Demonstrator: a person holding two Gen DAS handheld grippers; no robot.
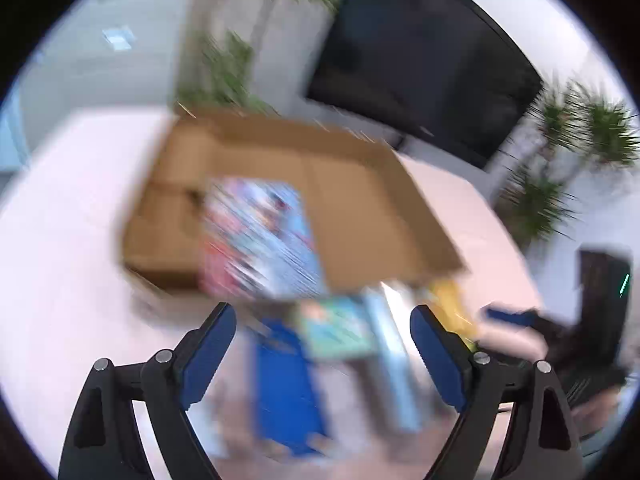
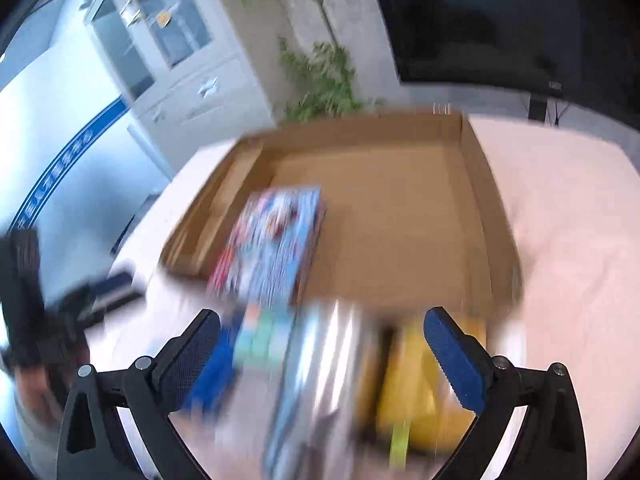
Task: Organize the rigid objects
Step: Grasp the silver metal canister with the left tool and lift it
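Both views are motion-blurred. A shallow open cardboard box [image 1: 360, 208] [image 2: 400, 216] lies on the pale table. A colourful flat box [image 1: 260, 236] [image 2: 272, 240] lies in its left part. In front of the cardboard box lie a blue box [image 1: 286, 392] [image 2: 212, 376], a teal box [image 1: 340, 328] [image 2: 262, 338], a long silvery-blue box [image 1: 396, 360] [image 2: 312, 384] and a yellow item [image 1: 452, 304] [image 2: 416, 392]. My left gripper [image 1: 323, 322] is open and empty above these items. My right gripper [image 2: 322, 326] is open and empty above them too.
A large dark screen [image 1: 424, 56] [image 2: 500, 20] stands behind the table. Plants [image 1: 560, 184] [image 2: 320, 76] stand at the wall. A white cabinet [image 2: 168, 48] is at the back left. The other gripper shows at the right edge [image 1: 568, 332] and at the left edge [image 2: 48, 312].
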